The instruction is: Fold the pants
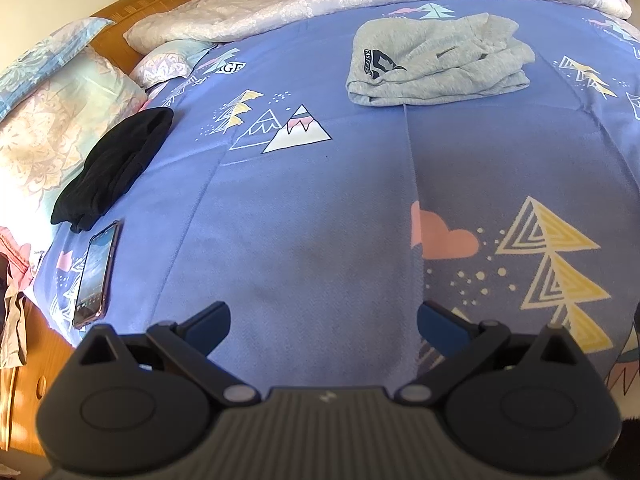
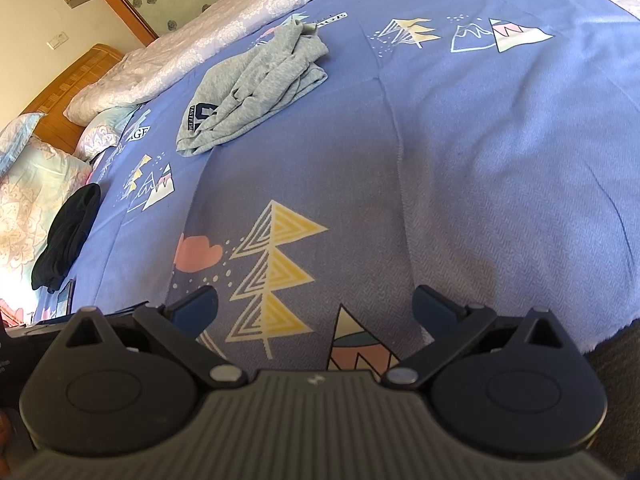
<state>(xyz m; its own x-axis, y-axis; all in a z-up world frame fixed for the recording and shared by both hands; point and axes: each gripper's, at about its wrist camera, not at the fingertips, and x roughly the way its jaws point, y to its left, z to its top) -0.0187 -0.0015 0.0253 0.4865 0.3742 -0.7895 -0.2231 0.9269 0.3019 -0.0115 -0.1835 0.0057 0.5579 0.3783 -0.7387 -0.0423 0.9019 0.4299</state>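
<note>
Grey pants (image 1: 436, 60) lie folded at upper centre of the bed (image 1: 320, 208); left gripper (image 1: 323, 322) and right gripper (image 2: 314, 306) are wide open, holding nothing.

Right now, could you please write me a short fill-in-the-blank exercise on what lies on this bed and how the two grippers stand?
1. The folded pants lying on the bedspread are ____ in colour.
2. The phone lies next to a ____ garment.
3. Both the left gripper and the right gripper are ____, holding nothing.

Missing words: grey; black; open
</note>
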